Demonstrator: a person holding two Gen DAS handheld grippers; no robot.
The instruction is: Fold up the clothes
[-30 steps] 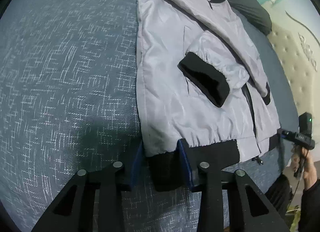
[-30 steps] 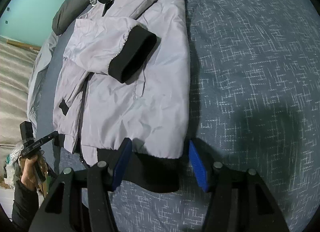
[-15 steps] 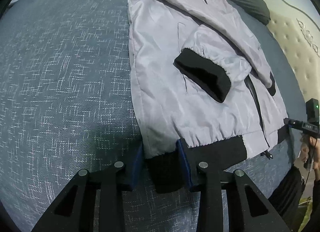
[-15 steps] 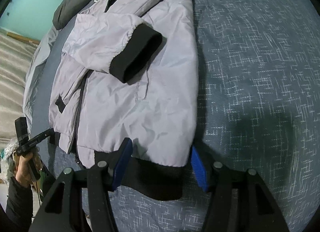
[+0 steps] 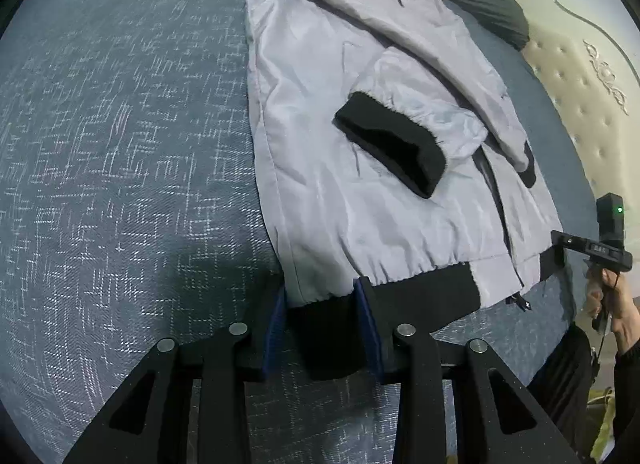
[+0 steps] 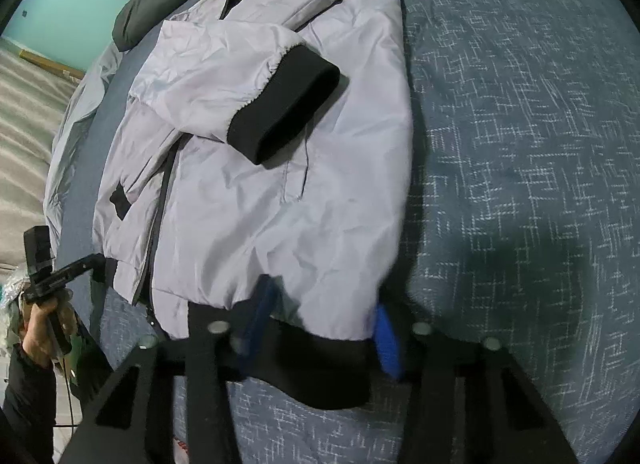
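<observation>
A pale grey jacket (image 5: pixel 360 203) (image 6: pixel 260 203) lies front up on a blue patterned bedspread (image 5: pixel 120 143). One sleeve is folded across its chest, ending in a black cuff (image 5: pixel 392 147) (image 6: pixel 284 111). Its black hem (image 5: pixel 424 292) (image 6: pixel 320 368) faces me. My left gripper (image 5: pixel 322 326) is at the hem's left corner, its blue pads pressed against bunched black rib. My right gripper (image 6: pixel 322 332) straddles the opposite hem corner. Its pads are blurred, with some gap left beside the fabric.
A dark pillow (image 5: pixel 480 11) lies beyond the collar and a beige tufted headboard (image 5: pixel 580 83) stands behind it. A person's hand (image 5: pixel 608 296) (image 6: pixel 40 328) holds the other gripper's handle. More grey cloth (image 6: pixel 68 135) lies at the bed's far edge. Open bedspread flanks the jacket.
The right gripper's pads have drawn closer together around the hem corner and that corner has lifted slightly. The left gripper's gap is unchanged, and it stays on its corner.
</observation>
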